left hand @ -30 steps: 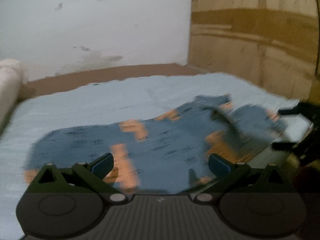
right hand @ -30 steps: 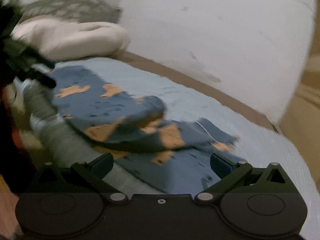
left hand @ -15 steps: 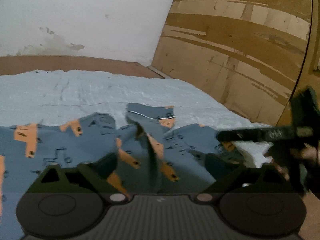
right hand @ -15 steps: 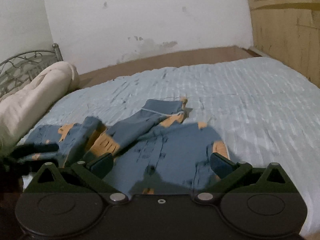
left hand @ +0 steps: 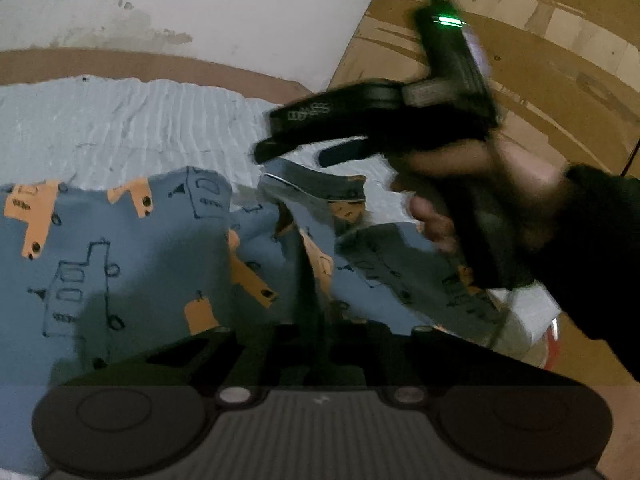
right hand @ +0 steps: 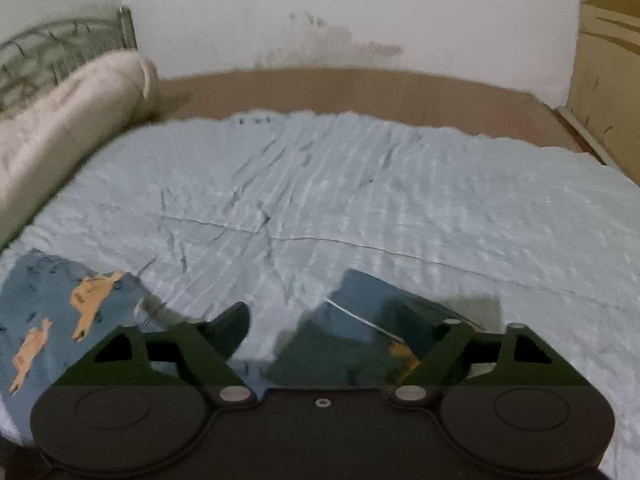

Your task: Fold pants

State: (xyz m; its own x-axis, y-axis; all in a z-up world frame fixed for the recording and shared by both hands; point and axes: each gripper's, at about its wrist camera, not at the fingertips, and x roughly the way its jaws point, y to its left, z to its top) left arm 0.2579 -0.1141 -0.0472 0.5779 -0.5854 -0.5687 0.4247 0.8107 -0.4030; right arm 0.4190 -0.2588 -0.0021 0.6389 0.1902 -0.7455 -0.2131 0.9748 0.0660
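Blue pants (left hand: 120,264) with orange patches lie crumpled on the light blue bed sheet (left hand: 140,120). In the left wrist view my left gripper (left hand: 318,336) is shut on a raised ridge of the pants fabric. My right gripper (left hand: 296,152) shows there too, held by a hand at the right, open, just above the folded-over waistband (left hand: 316,184). In the right wrist view my right gripper (right hand: 340,328) is open, with the waistband fold (right hand: 360,320) between its fingers and a pant leg (right hand: 60,304) at the left.
A rolled cream blanket (right hand: 72,120) lies along the bed's left side by a metal headboard (right hand: 48,52). A white wall (right hand: 340,12) stands behind the bed and a wooden panel (left hand: 540,60) at the right. The bed's brown edge (right hand: 360,92) runs along the back.
My left gripper has come down and closed on a ridge of the pants. My right gripper has swung over and dropped to the waistband fold, still open.
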